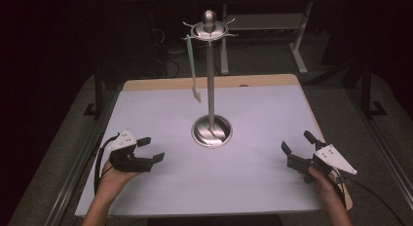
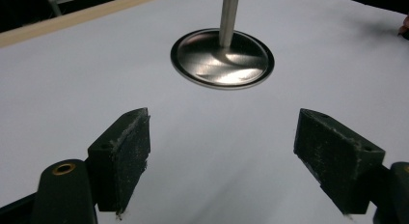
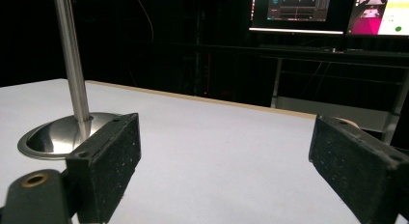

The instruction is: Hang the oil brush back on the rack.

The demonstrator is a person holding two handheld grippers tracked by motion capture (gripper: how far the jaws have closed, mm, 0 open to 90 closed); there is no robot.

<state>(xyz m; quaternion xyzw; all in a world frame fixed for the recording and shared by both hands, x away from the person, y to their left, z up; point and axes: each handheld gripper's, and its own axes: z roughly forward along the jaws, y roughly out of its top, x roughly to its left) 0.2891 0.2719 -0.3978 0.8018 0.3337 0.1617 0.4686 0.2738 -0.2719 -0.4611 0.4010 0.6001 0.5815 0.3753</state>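
A tall steel stand (image 1: 211,80) with a round base (image 1: 212,131) rises from the middle of the white table (image 1: 160,182). Hooks ring its domed top (image 1: 209,25), and a pale green utensil (image 1: 193,67) hangs from a hook on the left. My left gripper (image 1: 152,149) rests open near the table's left side, its jaws wide apart with nothing between them. The left gripper view shows the base (image 2: 222,58) ahead of the jaws. My right gripper (image 1: 297,142) is open at the right side, pointing toward the stand, whose pole (image 3: 72,60) and base (image 3: 58,134) appear at the left.
A wooden strip (image 1: 209,82) edges the table's far side. Beyond it stand a desk frame (image 1: 302,41) and dark floor. Lit monitors (image 3: 328,11) sit on a desk behind the table in the right gripper view.
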